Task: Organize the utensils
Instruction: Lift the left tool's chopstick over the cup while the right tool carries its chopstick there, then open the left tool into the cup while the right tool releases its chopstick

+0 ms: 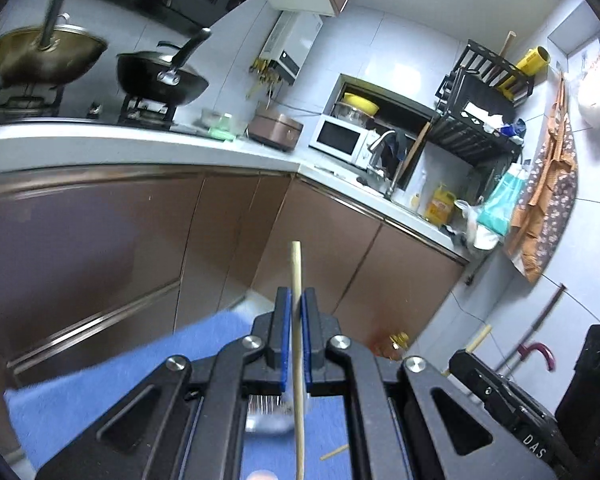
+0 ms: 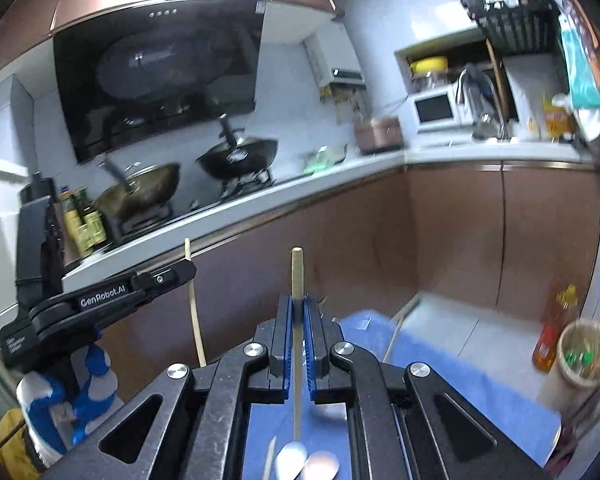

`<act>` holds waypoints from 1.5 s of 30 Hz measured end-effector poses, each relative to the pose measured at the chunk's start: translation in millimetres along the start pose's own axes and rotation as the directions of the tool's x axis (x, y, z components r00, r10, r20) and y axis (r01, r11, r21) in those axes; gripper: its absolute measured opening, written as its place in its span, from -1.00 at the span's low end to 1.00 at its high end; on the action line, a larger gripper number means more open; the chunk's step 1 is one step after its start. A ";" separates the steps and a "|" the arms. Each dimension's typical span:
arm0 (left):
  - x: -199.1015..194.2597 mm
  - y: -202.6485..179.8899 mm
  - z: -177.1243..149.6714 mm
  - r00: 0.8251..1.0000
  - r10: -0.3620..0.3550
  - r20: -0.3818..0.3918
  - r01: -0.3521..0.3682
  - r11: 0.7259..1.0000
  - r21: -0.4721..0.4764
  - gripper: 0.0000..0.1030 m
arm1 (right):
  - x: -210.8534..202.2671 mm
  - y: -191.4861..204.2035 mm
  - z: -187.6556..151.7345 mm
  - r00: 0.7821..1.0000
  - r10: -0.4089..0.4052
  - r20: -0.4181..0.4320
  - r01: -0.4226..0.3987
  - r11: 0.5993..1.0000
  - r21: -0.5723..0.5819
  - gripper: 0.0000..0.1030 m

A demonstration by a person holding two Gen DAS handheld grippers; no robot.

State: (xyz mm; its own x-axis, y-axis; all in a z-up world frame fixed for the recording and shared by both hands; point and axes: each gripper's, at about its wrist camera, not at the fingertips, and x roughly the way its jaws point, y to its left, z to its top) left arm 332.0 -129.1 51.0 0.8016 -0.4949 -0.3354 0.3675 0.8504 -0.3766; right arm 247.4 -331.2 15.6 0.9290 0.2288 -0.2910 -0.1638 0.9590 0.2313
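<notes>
Chopsticks are the things in hand: one pale wooden chopstick (image 1: 297, 320) is clamped between the blue pads of the left claw (image 1: 297, 300), and a second chopstick (image 2: 297, 312) is clamped the same way in the right claw (image 2: 297, 306). Each stick is gripped partway along its length, with a blunt end standing out beyond the fingertips and the rest running back under the claw toward the camera. Both claws are shut on their sticks, the pads pressed against the wood with no gap to be seen.

Such sticks can be judged light, stiff and smooth; little force is needed, but a thin round shaft may pivot or slide between flat pads, so a hold near the middle is likely steadier than one near a tip.

Below the claws a blue cloth (image 2: 440, 352) is spread, with more chopsticks and what look like pale spoons (image 2: 296, 454) lying on it, blurred. At the right edge of the right wrist view a round holder (image 2: 580, 364) stands beside the cloth, probably the destination. The kitchen surface (image 1: 140, 140) with its woks is well apart, behind.
</notes>
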 end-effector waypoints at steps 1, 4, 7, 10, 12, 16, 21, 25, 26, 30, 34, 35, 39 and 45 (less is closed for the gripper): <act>13.9 -1.2 2.1 1.000 0.004 0.002 -0.004 1.000 -0.002 -0.92 | 6.9 -5.1 2.2 1.000 -0.009 0.008 0.009 1.000 -0.001 -0.89; 52.2 -6.0 2.9 0.998 0.061 0.032 -0.061 0.998 0.015 -0.92 | 36.3 -20.8 3.2 0.998 -0.057 0.031 0.058 0.998 -0.015 -0.89; 84.0 -6.7 -0.3 0.990 0.126 0.069 -0.128 0.991 0.026 -0.92 | 57.9 -34.5 -4.1 0.996 -0.086 0.037 0.087 0.996 -0.021 -0.89; 107.8 -4.3 -8.2 0.979 0.174 0.105 -0.178 0.983 0.039 -0.92 | 79.8 -44.9 -14.3 0.994 -0.107 0.034 0.108 0.994 -0.022 -0.89; 122.5 -2.6 -17.5 0.971 0.200 0.127 -0.209 0.976 0.057 -0.92 | 91.7 -48.8 -24.8 0.993 -0.117 0.030 0.118 0.993 -0.025 -0.89; 141.5 3.1 -41.9 0.967 0.214 0.135 -0.227 0.970 0.090 -0.91 | 110.3 -53.4 -47.4 0.992 -0.128 0.004 0.128 0.991 -0.047 -0.88; 130.2 9.9 -60.5 0.973 0.178 0.146 -0.195 0.975 0.109 -0.57 | 106.7 -58.4 -64.4 0.993 -0.121 -0.019 0.120 0.992 -0.049 -0.83; 100.8 7.7 -58.0 0.972 0.165 0.168 -0.189 0.972 0.138 -0.40 | 84.1 -60.9 -61.3 0.992 -0.125 0.005 0.125 0.992 -0.031 -0.43; 92.8 7.9 -56.4 0.972 0.165 0.167 -0.190 0.971 0.144 -0.38 | 73.8 -60.6 -60.0 0.991 -0.130 0.013 0.130 0.991 -0.028 -0.39; 56.4 13.6 -47.5 0.976 0.168 0.142 -0.187 0.973 0.134 -0.34 | 42.6 -59.5 -56.4 0.990 -0.139 0.027 0.139 0.990 -0.012 -0.15; 15.8 25.3 -42.0 0.982 0.160 0.096 -0.172 0.977 0.127 -0.28 | 4.4 -50.0 -56.3 0.989 -0.143 0.036 0.144 0.989 -0.018 0.04; 3.3 29.7 -42.1 0.984 0.160 0.082 -0.169 0.978 0.125 -0.28 | -5.7 -47.8 -56.8 0.990 -0.139 0.038 0.140 0.990 -0.016 0.05; -32.0 43.8 -46.3 0.986 0.163 0.033 -0.166 0.980 0.111 -0.28 | -38.3 -39.0 -55.8 0.993 -0.113 0.038 0.113 0.994 -0.001 0.06; -82.1 55.4 -57.1 0.982 0.188 -0.008 -0.186 0.977 0.108 -0.28 | -81.1 -21.3 -57.8 0.995 -0.094 0.042 0.094 0.996 -0.003 0.06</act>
State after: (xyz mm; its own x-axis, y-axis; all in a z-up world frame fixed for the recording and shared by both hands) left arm 259.6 -51.5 8.4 0.8528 -0.3274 -0.4069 0.2605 0.9419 -0.2119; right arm 156.4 -360.6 -19.4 0.9535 0.1306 -0.2717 -0.0768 0.9768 0.2001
